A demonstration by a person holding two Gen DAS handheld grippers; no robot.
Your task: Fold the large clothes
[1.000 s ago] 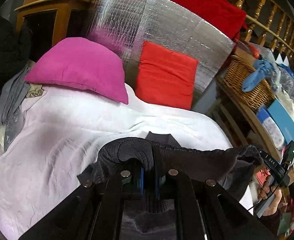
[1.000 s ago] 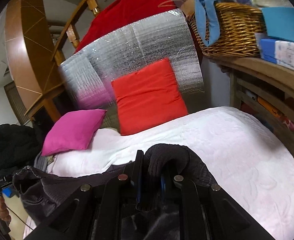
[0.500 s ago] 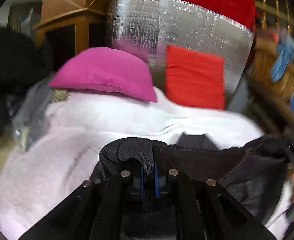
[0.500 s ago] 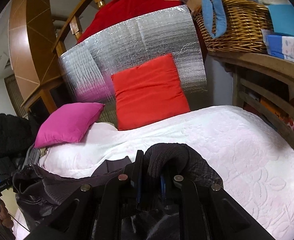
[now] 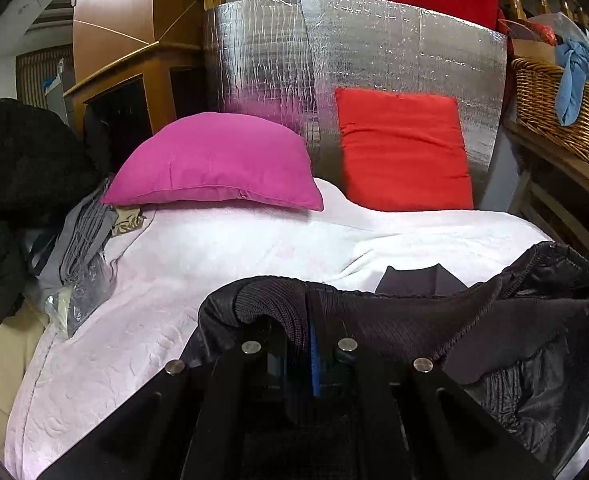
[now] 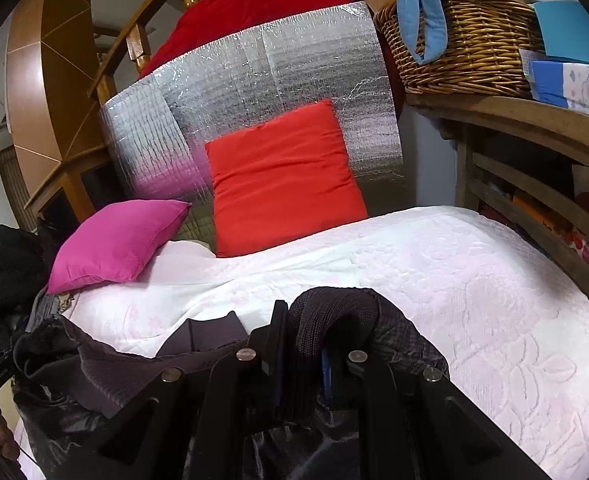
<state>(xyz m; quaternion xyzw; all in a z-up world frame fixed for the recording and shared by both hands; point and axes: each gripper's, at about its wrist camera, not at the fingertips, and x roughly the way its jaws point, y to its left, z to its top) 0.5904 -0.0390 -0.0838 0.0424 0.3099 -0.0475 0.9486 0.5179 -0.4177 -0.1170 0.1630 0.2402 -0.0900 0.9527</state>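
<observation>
A large dark jacket [image 5: 474, 332] with a ribbed knit hem hangs stretched between my two grippers above the near end of a bed covered in a white quilt [image 5: 222, 256]. My left gripper [image 5: 304, 332] is shut on one end of the ribbed hem. My right gripper [image 6: 306, 352] is shut on the other end of the hem [image 6: 334, 312]. The jacket's body [image 6: 94, 368] sags down to the left in the right wrist view. The fingertips are buried in the fabric.
A magenta pillow [image 5: 218, 168] and a red cushion [image 5: 402, 152] lean at the head of the bed against a silver foil panel [image 5: 334, 52]. A wooden shelf with a wicker basket [image 6: 462, 44] runs along the right. Dark and grey clothes [image 5: 82, 240] are piled at the left.
Both grippers have moved forward over the bed with the jacket still held. The left view has swung to face the pillows more squarely, and the hem now stretches wider between the grippers.
</observation>
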